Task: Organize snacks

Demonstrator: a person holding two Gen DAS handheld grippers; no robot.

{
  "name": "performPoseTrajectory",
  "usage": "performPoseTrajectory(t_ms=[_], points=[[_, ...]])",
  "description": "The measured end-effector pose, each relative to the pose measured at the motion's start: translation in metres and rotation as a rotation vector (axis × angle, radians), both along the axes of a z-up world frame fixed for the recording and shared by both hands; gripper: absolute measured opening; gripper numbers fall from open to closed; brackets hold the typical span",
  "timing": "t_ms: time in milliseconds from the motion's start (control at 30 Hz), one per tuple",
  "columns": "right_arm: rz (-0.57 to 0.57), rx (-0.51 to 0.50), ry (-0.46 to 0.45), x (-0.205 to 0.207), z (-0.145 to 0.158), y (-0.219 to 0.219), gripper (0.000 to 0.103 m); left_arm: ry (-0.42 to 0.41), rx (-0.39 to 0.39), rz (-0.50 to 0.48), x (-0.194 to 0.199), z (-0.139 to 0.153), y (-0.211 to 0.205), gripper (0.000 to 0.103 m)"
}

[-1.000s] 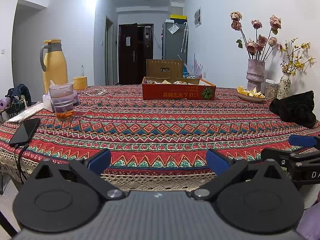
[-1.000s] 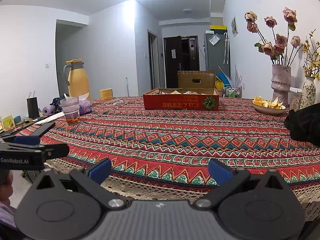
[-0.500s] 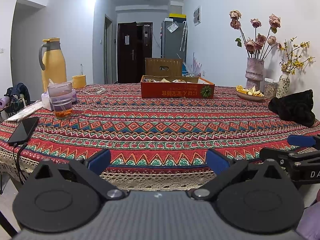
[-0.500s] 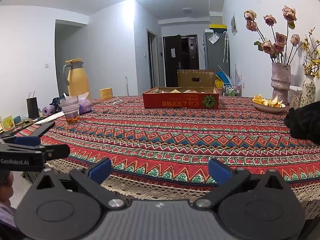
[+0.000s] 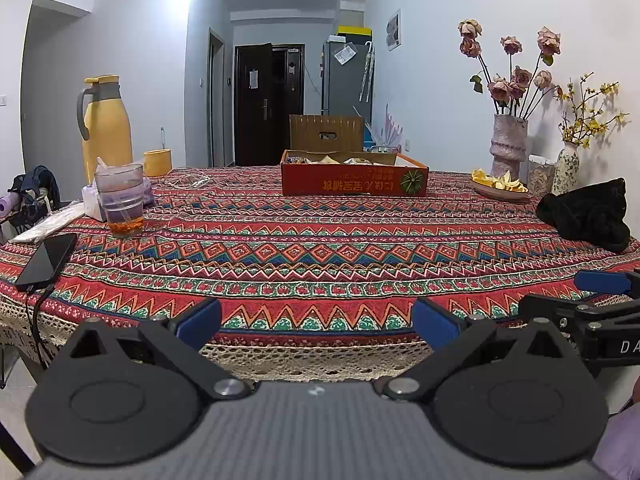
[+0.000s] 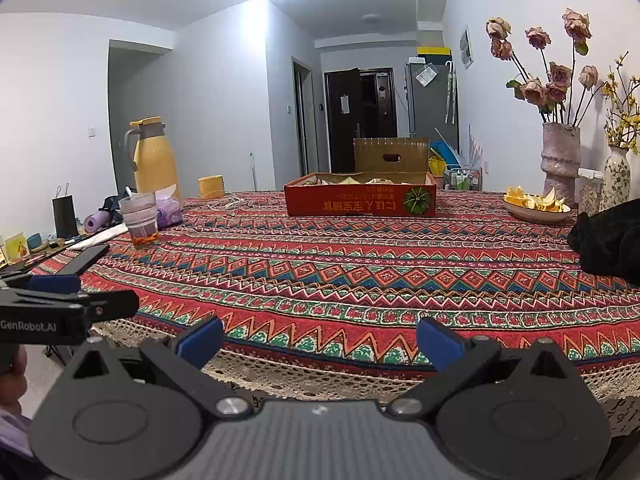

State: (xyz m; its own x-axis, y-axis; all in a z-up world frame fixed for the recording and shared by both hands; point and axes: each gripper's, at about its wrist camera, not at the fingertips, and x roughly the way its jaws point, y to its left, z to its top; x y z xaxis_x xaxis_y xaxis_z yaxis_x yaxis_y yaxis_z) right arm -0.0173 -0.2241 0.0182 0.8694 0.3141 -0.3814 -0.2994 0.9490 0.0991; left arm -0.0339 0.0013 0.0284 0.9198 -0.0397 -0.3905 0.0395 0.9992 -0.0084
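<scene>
Both empty and spread wide at the near table edge — left gripper, right gripper — with the snack box well apart across the patterned cloth: best reached level, clear of the cup.

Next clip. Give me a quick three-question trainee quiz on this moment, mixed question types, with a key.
1. True or false: the left claw grips a snack.
2. The red box sits: A) at the near table edge, B) toward the far side, C) on the floor.
3. Fill in: beside the plastic cup, near the table's left edge, lies a black ____.

Key: 1 false, both claws are open and empty; 2 B; 3 phone.
</scene>
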Motion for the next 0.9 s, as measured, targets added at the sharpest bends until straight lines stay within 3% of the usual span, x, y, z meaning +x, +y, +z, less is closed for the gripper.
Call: performPoseTrajectory(t_ms=[900], points=[[-0.007, -0.004, -0.013, 0.0005, 0.0018, -0.0003, 0.103, -0.005, 0.017, -0.003, 0.0002, 0.0015, -0.0041, 0.103]])
